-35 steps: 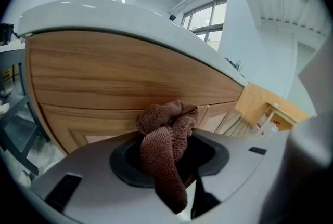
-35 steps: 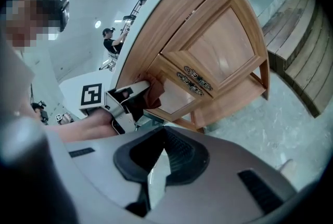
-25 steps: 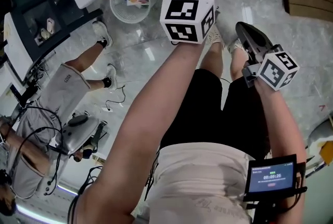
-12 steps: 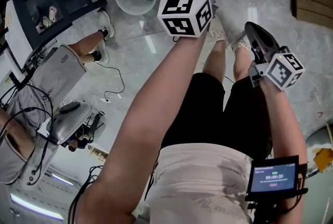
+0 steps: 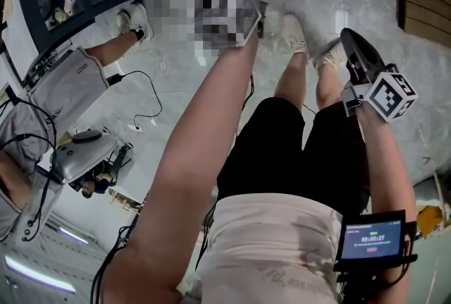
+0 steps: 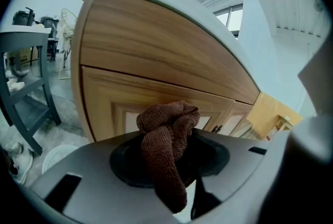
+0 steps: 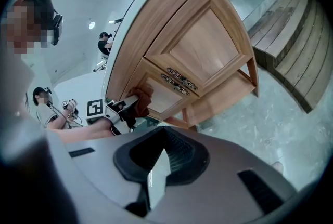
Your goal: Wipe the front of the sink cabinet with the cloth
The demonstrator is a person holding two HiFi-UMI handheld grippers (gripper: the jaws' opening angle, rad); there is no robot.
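The left claw (image 6: 171, 158) is clamped on the brown cloth (image 6: 167, 127), which is bunched into a wad with a loose tail hanging at 6 o'clock. In the right gripper view the wad looks pressed against a lower door panel of the sink cabinet (image 6: 156, 56), though actual contact is hard to confirm. The biggest risk is probably the cloth dragging on the raised panel moulding and pulling out of the grip, or shifting so the claw's hard tips scrape the wood. The ornate handles (image 7: 179, 80) just beside the wad could snag that tail too. The right claw (image 7: 156, 171) is closed on nothing and sits well apart, so no clash there. For room, the cabinet's corner edge is at 9 o'clock in the left gripper view, with a grey frame (image 6: 31, 108) and a white basket (image 6: 57, 155) near it. There are more doors out toward 3 o'clock, and the table overhang caps things at 12.
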